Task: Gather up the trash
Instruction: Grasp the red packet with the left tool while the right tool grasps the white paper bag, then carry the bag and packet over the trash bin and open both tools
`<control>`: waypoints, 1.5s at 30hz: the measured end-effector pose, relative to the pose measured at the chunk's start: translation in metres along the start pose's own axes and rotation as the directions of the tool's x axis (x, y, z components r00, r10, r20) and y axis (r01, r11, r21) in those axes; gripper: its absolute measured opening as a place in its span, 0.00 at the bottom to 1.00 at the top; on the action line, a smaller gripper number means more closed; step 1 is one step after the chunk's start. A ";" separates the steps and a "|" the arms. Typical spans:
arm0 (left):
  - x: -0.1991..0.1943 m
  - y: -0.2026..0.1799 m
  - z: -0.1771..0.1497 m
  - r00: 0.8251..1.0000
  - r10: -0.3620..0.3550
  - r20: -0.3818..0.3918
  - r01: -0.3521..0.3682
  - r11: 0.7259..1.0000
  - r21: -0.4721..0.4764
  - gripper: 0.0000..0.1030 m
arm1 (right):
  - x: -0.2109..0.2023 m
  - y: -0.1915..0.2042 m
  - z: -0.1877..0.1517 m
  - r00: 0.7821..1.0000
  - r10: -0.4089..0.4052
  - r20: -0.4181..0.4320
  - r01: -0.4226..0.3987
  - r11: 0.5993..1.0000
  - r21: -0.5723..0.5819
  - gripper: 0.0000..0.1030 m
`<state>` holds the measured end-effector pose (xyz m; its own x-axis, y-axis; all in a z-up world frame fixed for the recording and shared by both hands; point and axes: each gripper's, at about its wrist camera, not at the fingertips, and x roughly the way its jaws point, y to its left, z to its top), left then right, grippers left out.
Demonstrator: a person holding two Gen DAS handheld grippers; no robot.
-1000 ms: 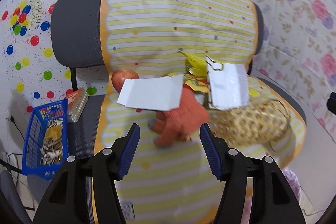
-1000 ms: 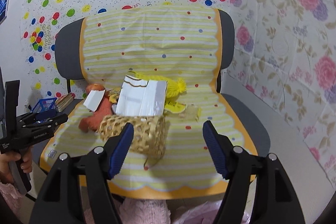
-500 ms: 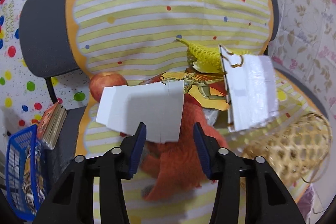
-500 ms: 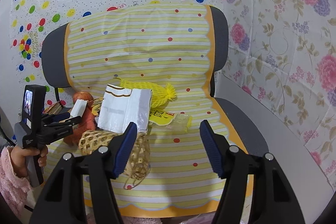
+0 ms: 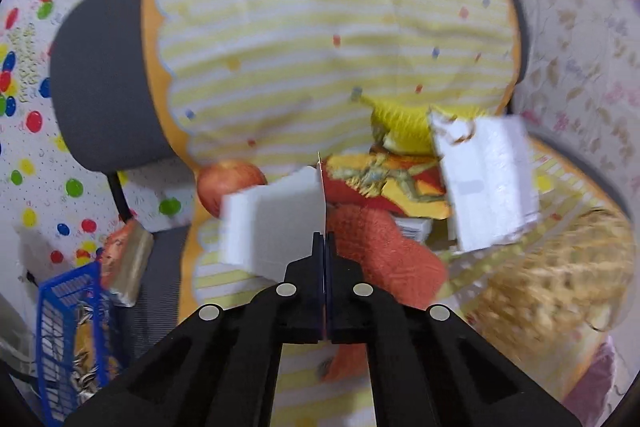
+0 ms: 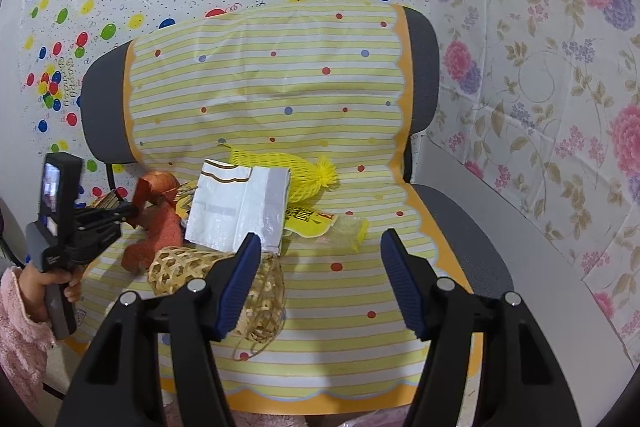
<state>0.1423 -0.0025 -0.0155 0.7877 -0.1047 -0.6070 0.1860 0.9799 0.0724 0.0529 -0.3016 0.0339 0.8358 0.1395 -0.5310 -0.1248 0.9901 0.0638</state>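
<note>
The left gripper has just closed, pinching the white card's right edge near the chair seat's left edge, while the spread right gripper hangs well apart.

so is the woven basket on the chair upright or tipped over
Tipped over. The woven basket lies on its side on the striped chair cover, under the white bag.

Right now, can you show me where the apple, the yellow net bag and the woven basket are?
apple [image 5: 230, 183]: left wrist view, on its red skin.
yellow net bag [image 6: 296, 173]: right wrist view, on the mesh middle.
woven basket [image 6: 180, 265]: right wrist view, on its woven side.
</note>
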 end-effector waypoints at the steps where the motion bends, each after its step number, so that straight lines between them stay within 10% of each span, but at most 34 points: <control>1: -0.013 0.004 -0.001 0.999 -0.021 0.025 0.022 1.000 -0.006 0.00 | 0.002 0.002 0.001 1.000 0.007 -0.003 -0.007 1.000 -0.003 0.61; 14: -0.082 0.009 0.013 0.971 -0.052 0.235 0.050 0.999 0.013 0.00 | 0.088 0.019 0.035 0.984 0.145 -0.103 -0.151 0.987 -0.051 0.51; 32: -0.028 0.008 0.005 0.987 -0.021 0.161 0.018 1.000 0.023 0.00 | 0.233 0.012 0.053 0.882 0.341 -0.325 -0.327 0.940 0.100 0.65; 36: -0.023 0.010 0.004 0.989 -0.015 0.149 0.012 1.000 0.018 0.00 | 0.231 0.014 0.060 0.863 0.380 -0.334 -0.371 0.924 0.092 0.39; 38: -0.022 0.012 0.005 0.989 -0.007 0.148 0.004 1.000 0.015 0.00 | 0.223 0.015 0.068 0.856 0.411 -0.313 -0.404 0.910 0.092 0.06; 45: -0.048 0.015 0.016 0.980 0.024 0.197 -0.023 1.000 -0.005 0.00 | 0.140 0.000 0.115 0.941 0.331 -0.067 -0.328 0.943 0.052 0.04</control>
<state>0.1164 0.0149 0.0275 0.8923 -0.1127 -0.4372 0.1646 0.9829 0.0825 0.2312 -0.2809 0.0572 0.7099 0.4578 -0.5353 -0.3640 0.8891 0.2776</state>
